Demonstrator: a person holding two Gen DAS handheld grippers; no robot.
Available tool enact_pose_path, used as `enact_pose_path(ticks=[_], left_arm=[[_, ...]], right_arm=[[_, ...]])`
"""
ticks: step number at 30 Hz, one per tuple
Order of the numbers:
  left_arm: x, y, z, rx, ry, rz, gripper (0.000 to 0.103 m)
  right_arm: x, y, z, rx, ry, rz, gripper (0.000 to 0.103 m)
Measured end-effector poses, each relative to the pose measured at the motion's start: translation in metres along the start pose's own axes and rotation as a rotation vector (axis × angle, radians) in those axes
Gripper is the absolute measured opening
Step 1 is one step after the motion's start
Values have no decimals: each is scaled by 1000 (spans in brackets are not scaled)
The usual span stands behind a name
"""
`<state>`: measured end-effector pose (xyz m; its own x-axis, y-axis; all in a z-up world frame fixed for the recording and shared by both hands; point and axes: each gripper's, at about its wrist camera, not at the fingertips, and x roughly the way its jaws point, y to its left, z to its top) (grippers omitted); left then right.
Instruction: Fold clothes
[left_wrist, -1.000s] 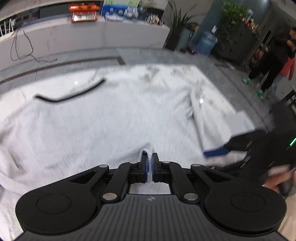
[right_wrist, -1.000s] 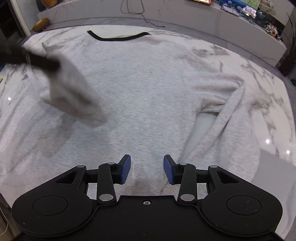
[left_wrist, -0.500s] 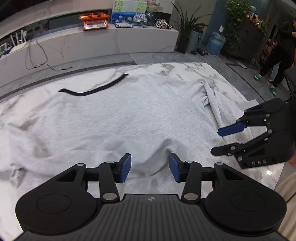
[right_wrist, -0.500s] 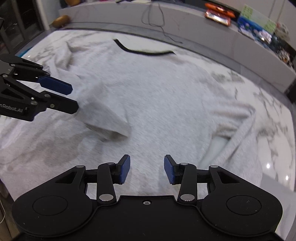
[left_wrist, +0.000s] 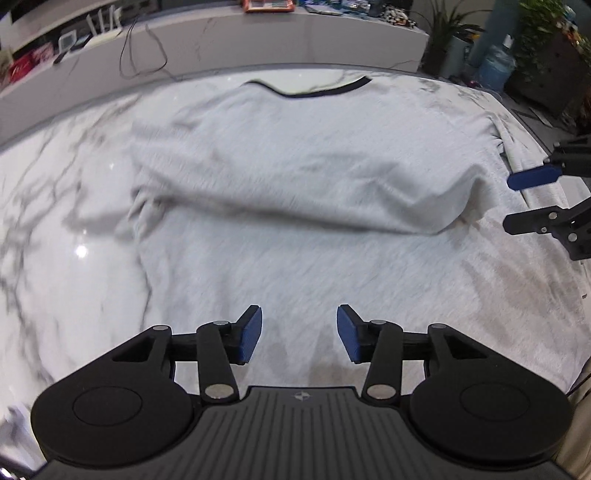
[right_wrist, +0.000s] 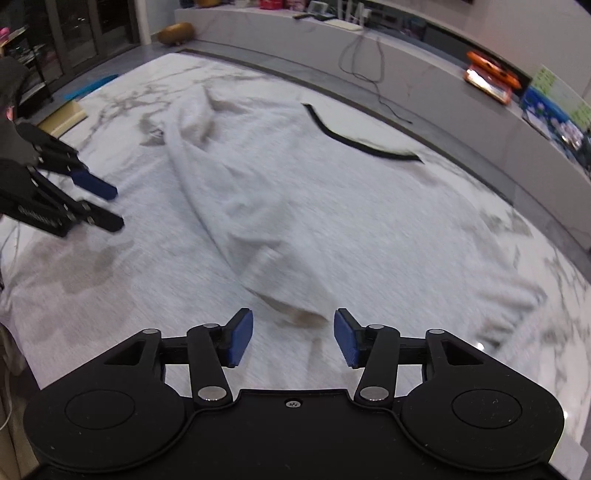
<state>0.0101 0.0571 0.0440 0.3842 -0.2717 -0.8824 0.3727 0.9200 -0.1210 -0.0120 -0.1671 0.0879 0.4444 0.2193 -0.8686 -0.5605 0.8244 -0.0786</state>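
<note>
A light grey sweatshirt (left_wrist: 314, 158) with a dark collar (left_wrist: 321, 92) lies spread on the white marble table (left_wrist: 55, 206). One sleeve is folded across its body and ends near the right wrist view's bottom centre (right_wrist: 291, 295). My left gripper (left_wrist: 299, 334) is open and empty above the sweatshirt's lower hem. My right gripper (right_wrist: 293, 338) is open and empty just short of the folded sleeve's cuff. The right gripper shows at the right edge of the left wrist view (left_wrist: 532, 199). The left gripper shows at the left of the right wrist view (right_wrist: 99, 205).
A long white counter (right_wrist: 443, 88) runs behind the table with cables, an orange device (right_wrist: 491, 75) and boxes. Plants and a water jug (left_wrist: 495, 70) stand at the far right. A tan block (right_wrist: 62, 116) lies at the table's far left corner.
My left gripper let go of the sleeve, opened and drew back to the hem. The sleeve now lies folded across the body. My right gripper stayed open and swung toward the cuff.
</note>
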Motion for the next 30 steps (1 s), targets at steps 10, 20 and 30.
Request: enact_pose_path(ticks=[10, 20, 30], left_arm=[[-1, 30, -21, -90, -22, -39, 36], [-2, 34, -22, -104, -24, -41, 30], [-2, 39, -15, -108, -16, -29, 27]], right_arm=[[24, -1, 23, 78, 44, -78, 9], [-36, -49, 55, 174, -65, -157, 8], [-16, -146, 47, 389, 13, -310, 8]])
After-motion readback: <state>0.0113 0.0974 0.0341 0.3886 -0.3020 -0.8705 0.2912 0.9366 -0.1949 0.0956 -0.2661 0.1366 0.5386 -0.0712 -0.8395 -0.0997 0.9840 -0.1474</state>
